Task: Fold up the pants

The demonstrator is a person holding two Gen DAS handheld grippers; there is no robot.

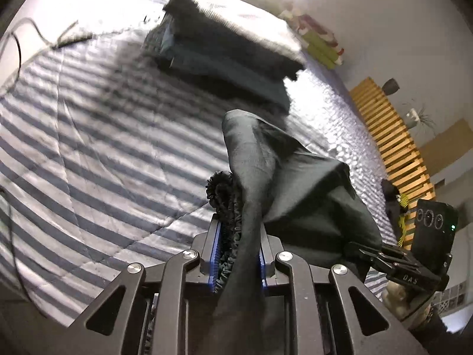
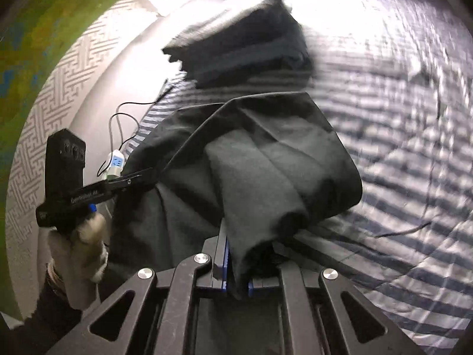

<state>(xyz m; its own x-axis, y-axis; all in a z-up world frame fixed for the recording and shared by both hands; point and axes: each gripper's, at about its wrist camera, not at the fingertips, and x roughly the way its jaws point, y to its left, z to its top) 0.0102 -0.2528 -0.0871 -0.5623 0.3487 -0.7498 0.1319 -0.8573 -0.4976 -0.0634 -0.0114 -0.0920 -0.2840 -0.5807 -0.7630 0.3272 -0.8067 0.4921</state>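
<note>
Dark, thin-fabric pants (image 1: 295,183) hang pinched in the left gripper (image 1: 236,254) and right gripper (image 2: 236,269), near the stack of folded dark clothes (image 1: 224,59); slippery cloth may slide free.

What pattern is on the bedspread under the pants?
Grey-blue and white stripes on the quilted bedspread, clearest in the left wrist view.

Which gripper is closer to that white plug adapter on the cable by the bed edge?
Left. The plug adapter shows just past the left gripper in the right wrist view. The right gripper, clamped on the dark pants, sits further along the striped quilt.
</note>
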